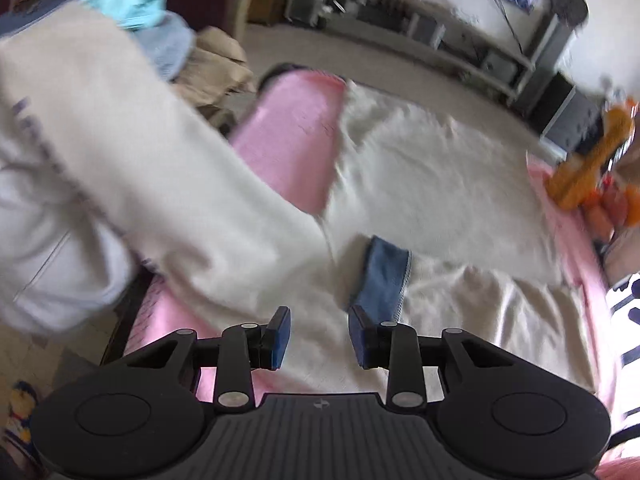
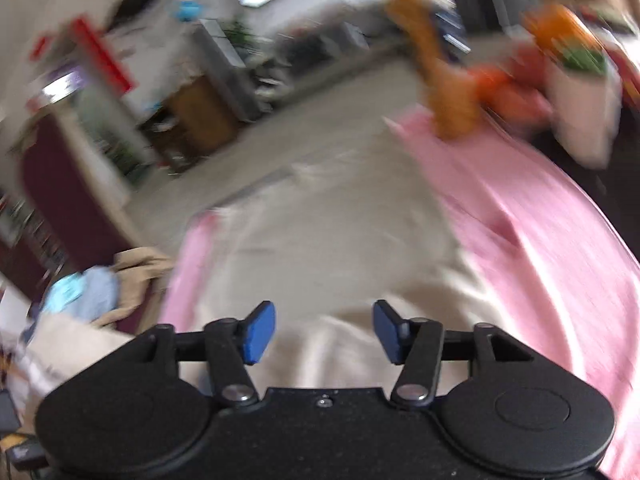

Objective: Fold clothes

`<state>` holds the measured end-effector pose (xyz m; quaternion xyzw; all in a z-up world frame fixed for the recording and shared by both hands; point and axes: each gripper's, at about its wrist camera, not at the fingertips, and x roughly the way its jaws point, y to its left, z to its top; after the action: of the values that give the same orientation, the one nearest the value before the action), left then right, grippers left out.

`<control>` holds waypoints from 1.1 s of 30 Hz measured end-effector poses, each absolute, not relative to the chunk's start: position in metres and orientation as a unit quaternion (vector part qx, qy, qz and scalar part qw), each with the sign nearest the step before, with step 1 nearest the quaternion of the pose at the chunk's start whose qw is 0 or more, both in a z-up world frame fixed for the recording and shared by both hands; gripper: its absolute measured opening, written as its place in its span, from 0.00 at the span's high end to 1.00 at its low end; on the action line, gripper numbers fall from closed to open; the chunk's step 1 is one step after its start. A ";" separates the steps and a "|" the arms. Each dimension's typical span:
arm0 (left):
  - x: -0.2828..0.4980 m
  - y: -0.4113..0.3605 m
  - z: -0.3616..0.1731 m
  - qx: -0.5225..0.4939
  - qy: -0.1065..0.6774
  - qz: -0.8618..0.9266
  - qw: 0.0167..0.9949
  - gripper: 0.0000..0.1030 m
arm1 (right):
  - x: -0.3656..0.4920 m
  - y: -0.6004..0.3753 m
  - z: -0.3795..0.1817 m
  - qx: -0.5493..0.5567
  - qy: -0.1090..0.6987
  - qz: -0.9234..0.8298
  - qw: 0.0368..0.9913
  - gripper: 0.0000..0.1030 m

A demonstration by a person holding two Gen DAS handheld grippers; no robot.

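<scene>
Clothes first: one cream garment (image 1: 420, 168) lies spread on the pink sheet (image 1: 288, 144), and that is the thing I fold. It lies flat so I can find its edges. One sleeve (image 1: 160, 184) of it is lifted up and stretches off to the left, and it passes down toward my left gripper (image 1: 319, 332). I count one blue cuff (image 1: 384, 276) just past those fingers.

My left jaws stand a bit apart. Cream cloth fills the space between the two blue pads (image 1: 282, 330), but I cannot tell if they pinch it.

My right gripper (image 2: 324, 330) has its jaws wider, with two blue pads (image 2: 260, 330) too. Cream cloth (image 2: 320, 248) lies under the gap, and the pads do not press on it. I think it is free to grab the next edge.

Off the sheet, I see one small pile of other clothes (image 1: 160, 36), light blue and tan, waiting at the side. Some orange toys (image 1: 588, 168) sit at the far corner, too blurry to count.
</scene>
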<state>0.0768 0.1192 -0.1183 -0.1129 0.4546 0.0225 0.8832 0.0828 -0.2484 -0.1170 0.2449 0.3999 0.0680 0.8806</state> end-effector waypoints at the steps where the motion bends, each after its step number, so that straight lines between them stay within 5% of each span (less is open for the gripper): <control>1: 0.084 0.113 -0.121 -0.104 0.461 0.022 0.881 0.68 | 0.084 -0.260 -0.130 0.256 0.408 0.058 0.875 0.45; 5: 0.115 0.098 -0.133 -0.090 0.483 0.025 0.871 0.66 | 0.089 -0.296 -0.168 0.301 0.455 0.007 0.838 0.51; 16: 0.173 0.079 -0.170 -0.067 0.531 0.020 0.844 0.69 | 0.088 -0.324 -0.179 0.387 0.467 -0.001 0.795 0.45; 19: 0.166 0.064 -0.169 -0.023 0.515 0.011 0.857 0.83 | 0.093 -0.325 -0.181 0.380 0.461 -0.010 0.802 0.44; 26: 0.140 0.024 -0.159 0.073 0.454 -0.015 0.888 0.99 | 0.097 -0.338 -0.185 0.372 0.438 -0.066 0.816 0.43; 33: 0.098 0.068 -0.108 -0.060 0.381 0.005 0.923 0.99 | 0.090 -0.350 -0.187 0.380 0.415 -0.078 0.823 0.43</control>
<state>0.0982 0.0680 -0.1084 -0.0598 0.3807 0.0045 0.9228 0.0900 -0.3499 -0.1866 0.3802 0.4154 -0.0777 0.8227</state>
